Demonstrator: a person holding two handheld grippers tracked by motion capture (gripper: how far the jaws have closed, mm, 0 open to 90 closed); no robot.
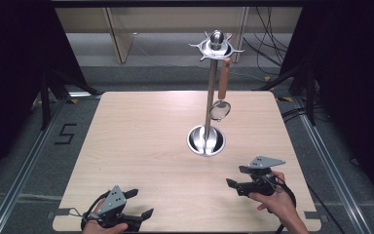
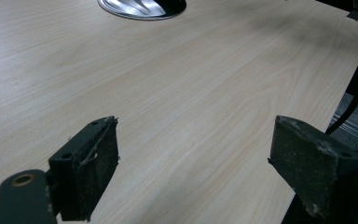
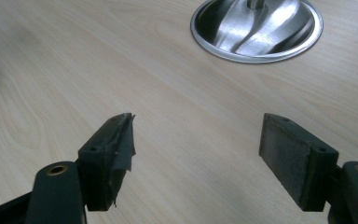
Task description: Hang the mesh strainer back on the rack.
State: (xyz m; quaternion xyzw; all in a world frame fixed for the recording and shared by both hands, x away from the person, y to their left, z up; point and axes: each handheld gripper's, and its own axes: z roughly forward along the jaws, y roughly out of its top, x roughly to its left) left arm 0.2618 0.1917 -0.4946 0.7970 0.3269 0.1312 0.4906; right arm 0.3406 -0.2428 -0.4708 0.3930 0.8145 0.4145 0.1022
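In the lower left of the high view, the left gripper (image 1: 139, 204) rests low over the desk (image 1: 141, 141), its fingers (image 2: 91, 163) spread wide apart with nothing but bare wood between them. At the lower right, the right gripper (image 1: 236, 177) is likewise spread wide, its fingers (image 3: 112, 154) holding nothing and pointing toward the round steel base of the utensil stand (image 1: 206, 140), which sits right of centre. A wooden-handled strainer (image 1: 221, 103) hangs from the stand's top ring, well apart from both grippers.
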